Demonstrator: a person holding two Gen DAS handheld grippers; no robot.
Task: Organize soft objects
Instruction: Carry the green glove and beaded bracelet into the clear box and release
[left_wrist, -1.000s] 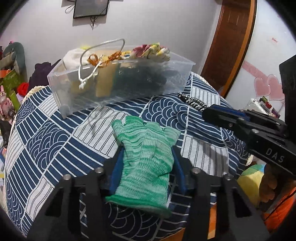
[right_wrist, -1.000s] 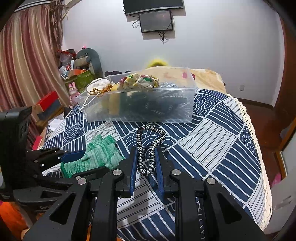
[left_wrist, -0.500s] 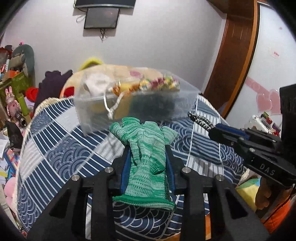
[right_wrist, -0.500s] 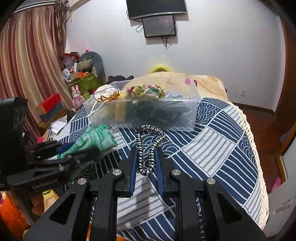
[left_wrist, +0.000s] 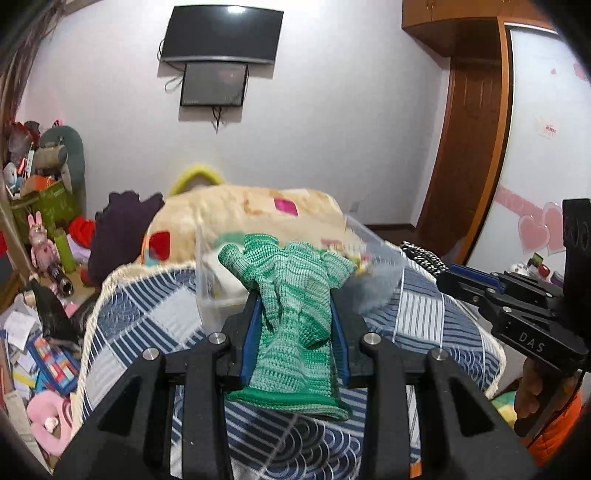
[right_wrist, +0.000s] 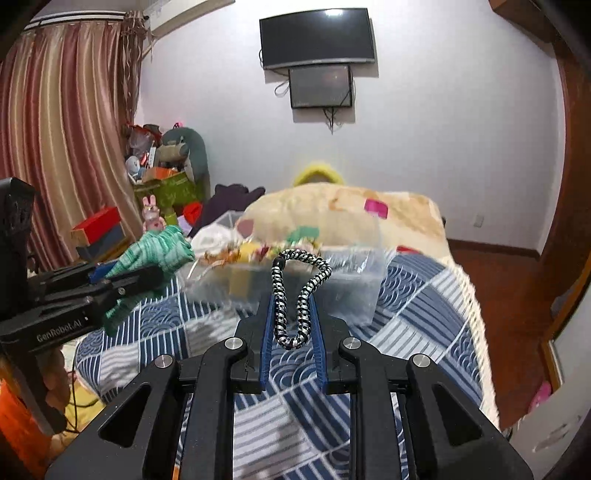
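Observation:
My left gripper (left_wrist: 295, 306) is shut on a green knitted glove (left_wrist: 291, 306), held in the air above the table; the glove also shows in the right wrist view (right_wrist: 159, 251). My right gripper (right_wrist: 293, 306) is shut on a black-and-white braided cord (right_wrist: 295, 291), also lifted; its end shows in the left wrist view (left_wrist: 423, 256). The clear plastic bin (right_wrist: 354, 280) with soft items stands just beyond both grippers, partly hidden behind the glove in the left wrist view (left_wrist: 210, 291).
The table carries a blue-and-white patterned cloth (right_wrist: 424, 314). Behind it lies a bed with a cream blanket (right_wrist: 343, 218). Toys and boxes are piled at the left (right_wrist: 162, 173). A wooden door (left_wrist: 469, 147) stands at the right.
Both grippers have risen off the table with the glove and the cord, and the views have tilted up. The bin now sits lower and closer in view.

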